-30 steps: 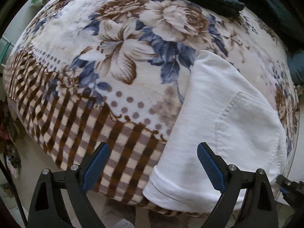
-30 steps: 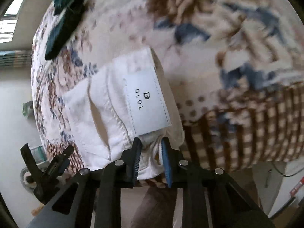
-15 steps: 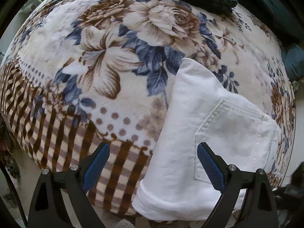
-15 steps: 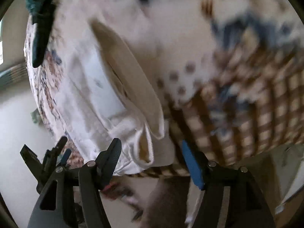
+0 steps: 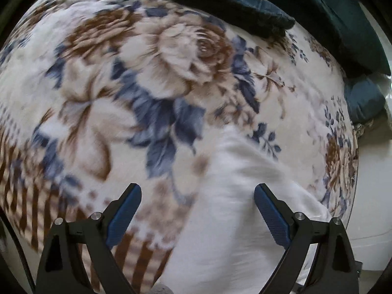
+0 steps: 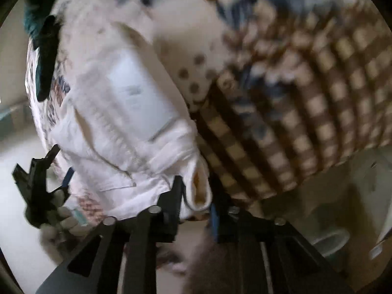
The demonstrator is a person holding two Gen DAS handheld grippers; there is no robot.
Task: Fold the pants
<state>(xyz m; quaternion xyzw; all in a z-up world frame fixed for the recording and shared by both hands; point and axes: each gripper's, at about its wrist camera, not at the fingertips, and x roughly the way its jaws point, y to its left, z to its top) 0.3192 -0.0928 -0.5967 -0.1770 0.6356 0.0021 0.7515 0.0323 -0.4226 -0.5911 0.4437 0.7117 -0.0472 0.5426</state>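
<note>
The white pants [image 5: 227,210] lie folded on a floral blanket [image 5: 147,93] near its front edge. In the left wrist view they are blurred and reach between the fingers of my left gripper [image 5: 197,210], which is open and empty above them. In the right wrist view the pants [image 6: 127,122] show a pale label patch and stitched seams. My right gripper [image 6: 196,196] is shut on the pants' waistband corner at the blanket's edge. The left gripper [image 6: 36,186] shows at the far left of that view.
Dark blue-green garments [image 5: 245,7] lie at the blanket's far edge, also at the upper left of the right wrist view [image 6: 44,56]. The blanket's brown checked border [image 6: 306,112] hangs over the bed's edge. Pale floor [image 6: 330,208] lies below.
My right gripper opened half a second ago and has closed again on the waistband corner. My left gripper has moved forward over the pants and stays open.
</note>
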